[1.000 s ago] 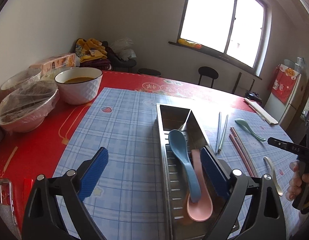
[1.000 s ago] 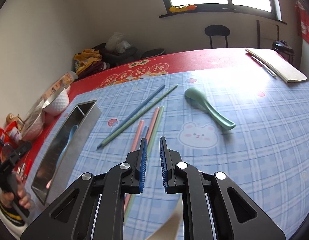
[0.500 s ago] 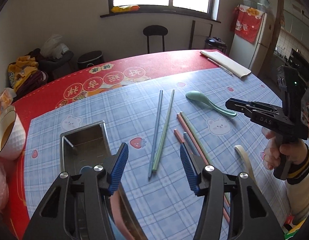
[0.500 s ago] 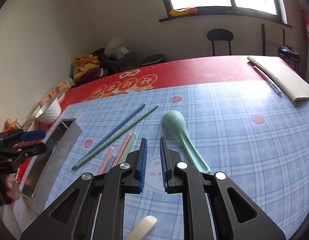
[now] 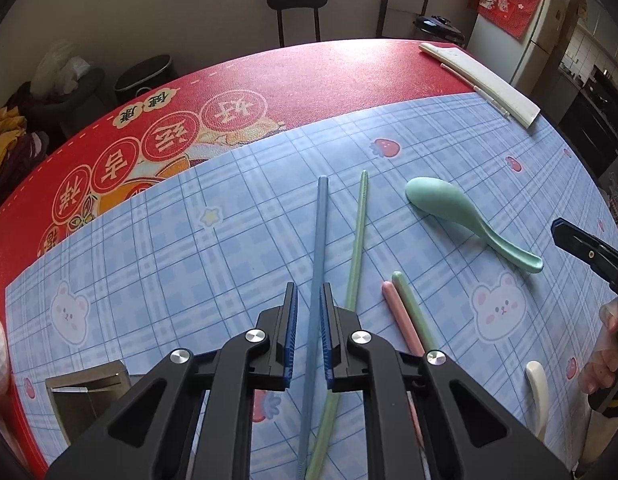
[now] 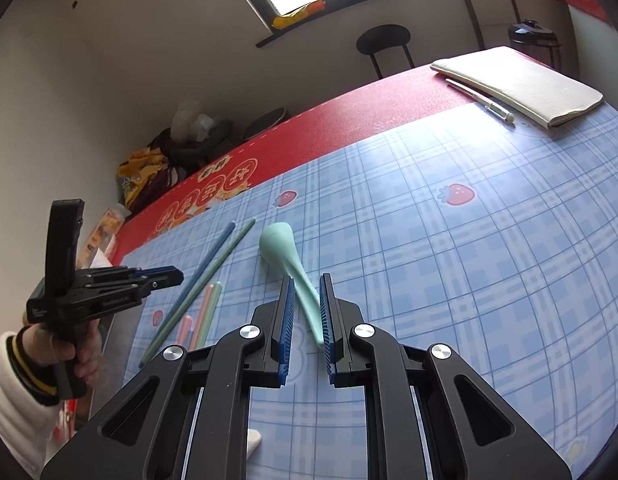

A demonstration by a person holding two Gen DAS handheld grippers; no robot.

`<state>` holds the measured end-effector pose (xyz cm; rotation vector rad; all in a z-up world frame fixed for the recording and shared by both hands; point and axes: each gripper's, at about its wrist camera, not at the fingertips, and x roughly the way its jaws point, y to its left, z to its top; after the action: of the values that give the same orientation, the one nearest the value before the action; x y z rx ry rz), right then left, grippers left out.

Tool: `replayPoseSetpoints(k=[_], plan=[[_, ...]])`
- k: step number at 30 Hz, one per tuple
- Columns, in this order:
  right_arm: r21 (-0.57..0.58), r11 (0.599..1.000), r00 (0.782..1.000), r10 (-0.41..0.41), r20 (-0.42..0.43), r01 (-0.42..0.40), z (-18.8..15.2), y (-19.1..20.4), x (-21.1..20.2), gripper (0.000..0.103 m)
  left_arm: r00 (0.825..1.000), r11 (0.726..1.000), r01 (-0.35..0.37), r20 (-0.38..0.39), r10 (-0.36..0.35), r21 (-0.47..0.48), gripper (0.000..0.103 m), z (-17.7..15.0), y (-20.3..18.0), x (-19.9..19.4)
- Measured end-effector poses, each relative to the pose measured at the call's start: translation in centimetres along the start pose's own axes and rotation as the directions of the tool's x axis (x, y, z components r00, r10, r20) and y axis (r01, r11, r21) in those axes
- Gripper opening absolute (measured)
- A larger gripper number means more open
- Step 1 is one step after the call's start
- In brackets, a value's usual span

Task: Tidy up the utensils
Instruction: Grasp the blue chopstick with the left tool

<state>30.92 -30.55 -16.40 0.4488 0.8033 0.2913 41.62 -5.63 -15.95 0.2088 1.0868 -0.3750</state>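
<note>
Jaws straddle blue chopstick (image 5: 320, 240); contact seemingly absent.

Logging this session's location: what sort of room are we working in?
Most likely a home dining area beside a kitchen. A red festive table cover lies under a blue plaid mat, a round stool stands by the wall, and a white fridge stands at the right.

The green spoon (image 5: 465, 220) and blue chopstick (image 5: 320, 240) are smooth matt plastic. The left tool (image 5: 309, 300) is matt black plastic with ribbed blue pads (image 5: 293, 320) and bright metal screws. The tray (image 5: 89, 392), lower left, is brushed metal. The plaid cover on the counter (image 5: 229, 240) has a slight sheen.
</note>
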Motion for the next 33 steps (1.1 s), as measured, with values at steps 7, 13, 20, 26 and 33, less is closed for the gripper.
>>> replayPoseSetpoints(k=[7,13,20,26,33], plan=[[0.013,1.000,1.000,0.002,-0.003,-0.002,0.1,-0.4,0.0,0.014,0.999,0.999,0.034,-0.012,-0.035,-0.017,0.008,0.2,0.3,0.8],[0.026,1.000,1.000,0.007,-0.010,-0.006,0.1,-0.6,0.2,0.014,0.999,0.999,0.027,-0.026,-0.026,0.024,0.008,0.1,-0.7,1.1],[0.025,1.000,1.000,0.012,-0.011,-0.012,0.0,-0.6,0.1,0.014,1.000,1.000,-0.001,-0.031,0.002,0.031,0.008,0.1,-1.0,1.5],[0.033,0.999,1.000,0.020,-0.019,-0.019,0.0,-0.6,0.2,0.014,0.994,0.993,-0.102,-0.034,0.104,0.062,0.007,-1.2,-2.5,1.0],[0.051,0.998,0.999,0.037,-0.035,-0.035,-0.2,-0.7,0.5,0.014,0.993,0.994,-0.098,-0.077,0.095,-0.041,0.006,-3.7,-2.8,-0.5]])
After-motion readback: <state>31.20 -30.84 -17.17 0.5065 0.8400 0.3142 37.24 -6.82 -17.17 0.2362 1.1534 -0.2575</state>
